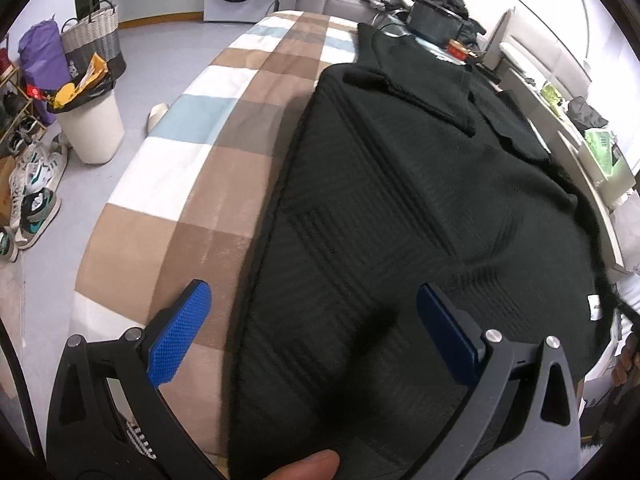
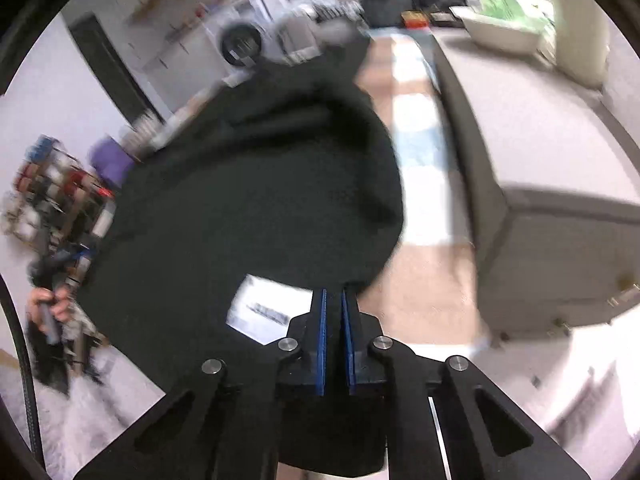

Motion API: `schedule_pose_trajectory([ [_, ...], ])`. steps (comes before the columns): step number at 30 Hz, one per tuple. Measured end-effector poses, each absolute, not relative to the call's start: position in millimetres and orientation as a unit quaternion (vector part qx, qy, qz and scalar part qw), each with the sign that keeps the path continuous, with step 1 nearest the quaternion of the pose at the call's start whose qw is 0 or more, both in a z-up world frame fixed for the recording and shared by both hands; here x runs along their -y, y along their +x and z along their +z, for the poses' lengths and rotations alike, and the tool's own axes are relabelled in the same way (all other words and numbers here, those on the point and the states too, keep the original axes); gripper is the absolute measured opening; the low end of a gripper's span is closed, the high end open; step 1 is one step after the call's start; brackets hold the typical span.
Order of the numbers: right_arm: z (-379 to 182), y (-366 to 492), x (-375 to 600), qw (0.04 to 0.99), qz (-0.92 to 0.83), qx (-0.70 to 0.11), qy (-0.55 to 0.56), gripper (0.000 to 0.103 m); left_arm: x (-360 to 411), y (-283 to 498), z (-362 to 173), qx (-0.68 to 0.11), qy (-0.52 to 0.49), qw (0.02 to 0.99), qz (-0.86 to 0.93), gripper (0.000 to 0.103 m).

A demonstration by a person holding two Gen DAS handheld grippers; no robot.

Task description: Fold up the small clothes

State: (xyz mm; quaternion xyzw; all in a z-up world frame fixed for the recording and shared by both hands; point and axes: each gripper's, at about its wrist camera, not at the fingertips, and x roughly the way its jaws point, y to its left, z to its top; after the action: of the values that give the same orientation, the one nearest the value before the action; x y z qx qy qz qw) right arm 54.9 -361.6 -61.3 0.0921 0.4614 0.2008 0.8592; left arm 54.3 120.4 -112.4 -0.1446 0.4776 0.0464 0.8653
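black ribbed knit, the garment (image 1: 400,208) lay spread on a checked blanket (image 1: 192,184), its near hem at the blanket's near edge and its collar toward the far end. the left gripper (image 1: 312,332) hovered over that hem with jaws wide apart, holding nothing. the right gripper (image 2: 335,332) was pinched nearly closed on the hem edge beside a white label (image 2: 268,308). it looked soft, limp and fairly light, likely to sag; hem corners seemed the best hold.
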Motion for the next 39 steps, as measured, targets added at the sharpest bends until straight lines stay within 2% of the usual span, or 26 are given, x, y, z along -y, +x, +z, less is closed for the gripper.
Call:
schedule_pose_trajectory([
  [3, -44.8, 47.8, 359.4, 0.871, 0.266, -0.387, 0.143, 0.008, -124.0, 52.7, -112.3, -0.477, -0.151, 0.865, 0.046, 0.099],
  [6, -35.8, 47.4, 358.3, 0.871, 0.293, -0.355, 0.169, 0.008, -124.2, 52.0, -110.6, -0.480, -0.146, 0.864, 0.041, 0.087],
  [8, -37.1, 50.7, 356.1, 0.872, 0.285, -0.364, 0.164, 0.008, -123.9, 50.7, -109.3, -0.481, -0.144, 0.864, 0.032, 0.079],
  [11, -44.9, 54.6, 355.4, 0.870, 0.270, -0.381, 0.159, 0.008, -122.9, 49.4, -107.8, -0.483, -0.140, 0.864, 0.020, 0.063],
  [13, -51.3, 59.5, 360.5, 0.864, 0.262, -0.401, 0.157, 0.008, -122.6, 49.1, -107.0, -0.484, -0.129, 0.865, 0.025, 0.047],
  [16, -62.9, 65.9, 364.1, 0.855, 0.242, -0.432, 0.152, 0.008, -128.1, 48.3, -107.0, -0.477, -0.140, 0.867, 0.031, 0.031],
  [17, -65.9, 67.3, 366.9, 0.854, 0.236, -0.437, 0.155, 0.008, -130.5, 47.3, -107.5, -0.474, -0.147, 0.868, 0.029, 0.029],
  [19, -70.3, 69.0, 371.6, 0.846, 0.237, -0.448, 0.167, 0.012, -132.0, 46.3, -108.2, -0.471, -0.157, 0.868, 0.016, 0.015],
  [22, -76.5, 71.0, 373.8, 0.837, 0.224, -0.470, 0.168, 0.019, -128.3, 44.1, -107.8, -0.472, -0.169, 0.865, -0.017, 0.015],
  [29, -89.1, 72.6, 377.3, 0.828, 0.221, -0.484, 0.178, 0.022, -121.9, 46.6, -107.9, -0.477, -0.157, 0.865, -0.007, 0.022],
  [34, -94.1, 76.1, 377.7, 0.825, 0.233, -0.473, 0.205, 0.026, -124.5, 48.7, -109.8, -0.460, -0.178, 0.870, -0.001, 0.022],
  [35, -94.2, 76.2, 376.9, 0.825, 0.233, -0.473, 0.207, 0.027, -125.4, 48.9, -110.2, -0.458, -0.184, 0.870, -0.002, 0.021],
  [36, -94.2, 77.1, 375.5, 0.826, 0.232, -0.471, 0.206, 0.026, -126.3, 49.5, -111.1, -0.455, -0.191, 0.870, -0.006, 0.015],
  [39, -89.9, 70.8, 361.7, 0.857, 0.216, -0.443, 0.150, 0.010, -130.6, 50.2, -112.0, -0.444, -0.209, 0.871, -0.009, 0.009],
])
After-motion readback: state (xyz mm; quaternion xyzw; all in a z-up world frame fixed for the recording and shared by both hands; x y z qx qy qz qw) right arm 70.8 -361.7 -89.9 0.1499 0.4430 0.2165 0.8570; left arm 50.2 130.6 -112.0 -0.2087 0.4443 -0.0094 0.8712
